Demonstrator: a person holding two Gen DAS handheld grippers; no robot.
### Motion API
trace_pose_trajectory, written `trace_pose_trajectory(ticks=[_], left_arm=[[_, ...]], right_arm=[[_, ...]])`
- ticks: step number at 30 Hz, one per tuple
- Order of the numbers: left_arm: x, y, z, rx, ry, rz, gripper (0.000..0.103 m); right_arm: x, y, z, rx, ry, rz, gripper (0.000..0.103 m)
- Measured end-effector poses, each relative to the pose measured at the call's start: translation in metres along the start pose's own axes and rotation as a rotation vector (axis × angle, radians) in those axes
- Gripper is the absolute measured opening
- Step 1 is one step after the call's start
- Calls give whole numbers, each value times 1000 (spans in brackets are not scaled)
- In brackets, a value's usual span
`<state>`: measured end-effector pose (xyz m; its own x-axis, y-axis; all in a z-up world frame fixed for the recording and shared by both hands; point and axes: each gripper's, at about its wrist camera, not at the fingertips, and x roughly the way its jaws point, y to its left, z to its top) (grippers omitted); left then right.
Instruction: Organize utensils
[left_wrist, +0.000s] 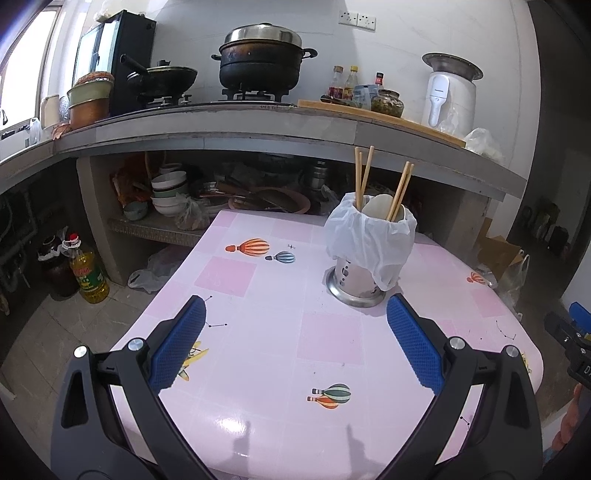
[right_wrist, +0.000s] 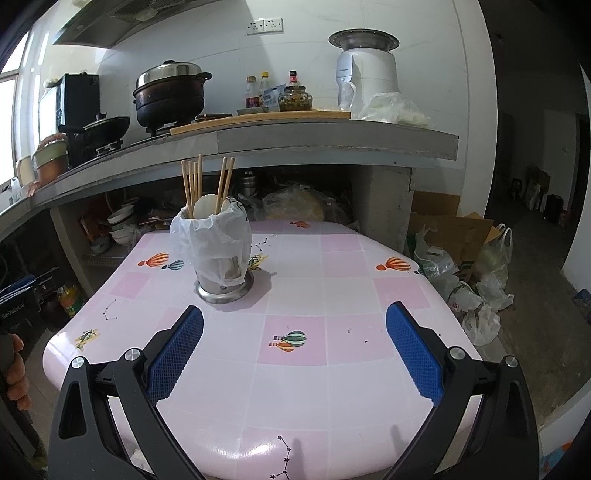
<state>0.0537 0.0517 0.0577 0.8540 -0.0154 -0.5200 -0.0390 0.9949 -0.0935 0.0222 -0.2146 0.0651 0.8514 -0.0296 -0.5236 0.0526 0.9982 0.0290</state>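
A steel utensil holder (left_wrist: 360, 282) (right_wrist: 225, 282) lined with a white plastic bag stands on the pink tablecloth table (left_wrist: 258, 369) (right_wrist: 314, 387). Several wooden chopsticks (left_wrist: 364, 177) (right_wrist: 194, 184) and a pale spoon (left_wrist: 380, 208) (right_wrist: 205, 206) stick out of it. My left gripper (left_wrist: 295, 306) hovers open over the near part of the table, the holder just beyond its right finger. My right gripper (right_wrist: 294, 312) is open too, empty, with the holder ahead of its left finger. No loose utensils show on the table.
Behind the table runs a concrete counter (left_wrist: 258, 129) with pots, bottles and a white appliance (right_wrist: 367, 74). Bowls (left_wrist: 168, 192) sit on the shelf below. An oil bottle (left_wrist: 88, 277) stands on the floor at left; bags and a cardboard box (right_wrist: 458, 236) lie at right.
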Motion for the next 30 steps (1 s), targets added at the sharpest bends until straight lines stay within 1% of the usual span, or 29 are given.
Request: trace_pose_trajectory(ticks=[7,13,30], left_arm=[[-1,0,1,1,-1,-3,95],[-2,-1,1,10,-5,11,95],[2,-3,-1,11,7,4,95]], right_arm=[[0,3,2,-7,-4,3,97],[0,5,4,-10,-6,5,97],[1,6,4,-12,-2,5,97]])
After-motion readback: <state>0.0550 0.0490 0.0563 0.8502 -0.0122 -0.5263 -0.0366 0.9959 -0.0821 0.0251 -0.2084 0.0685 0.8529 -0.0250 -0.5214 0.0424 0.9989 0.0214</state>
